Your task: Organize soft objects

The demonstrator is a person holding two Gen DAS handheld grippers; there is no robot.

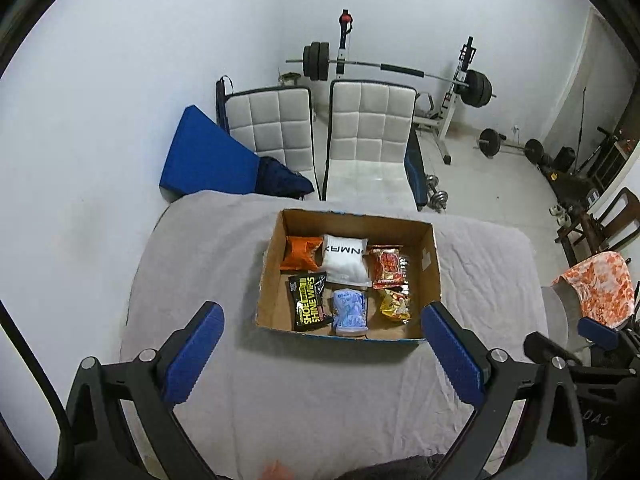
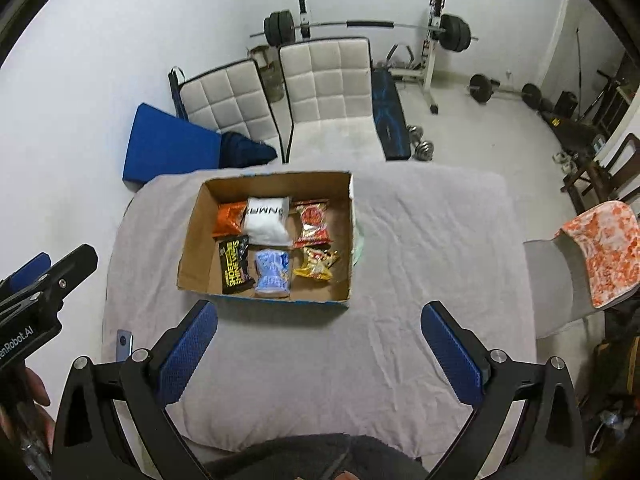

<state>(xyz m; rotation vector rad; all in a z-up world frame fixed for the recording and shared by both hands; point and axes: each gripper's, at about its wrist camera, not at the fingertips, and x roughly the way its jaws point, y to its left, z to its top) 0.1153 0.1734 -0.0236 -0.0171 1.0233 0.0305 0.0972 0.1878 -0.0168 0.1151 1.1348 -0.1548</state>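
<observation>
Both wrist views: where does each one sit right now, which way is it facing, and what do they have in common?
Left wrist: on the left gripper, raised over the near table, facing the cardboard box; own open blue fingers frame it, right gripper at the edge.
Right wrist: on the right gripper, slightly further right, same heading; left gripper and a hand show.
Shared: box, six packets, white chairs, barbell rack.

The black pouch (image 1: pixel 310 301) in the frame's centre reads "SHOE SHINE WIPES"; the left gripper's body (image 2: pixel 24 334), at left edge, shows "enRobot.AI".
</observation>
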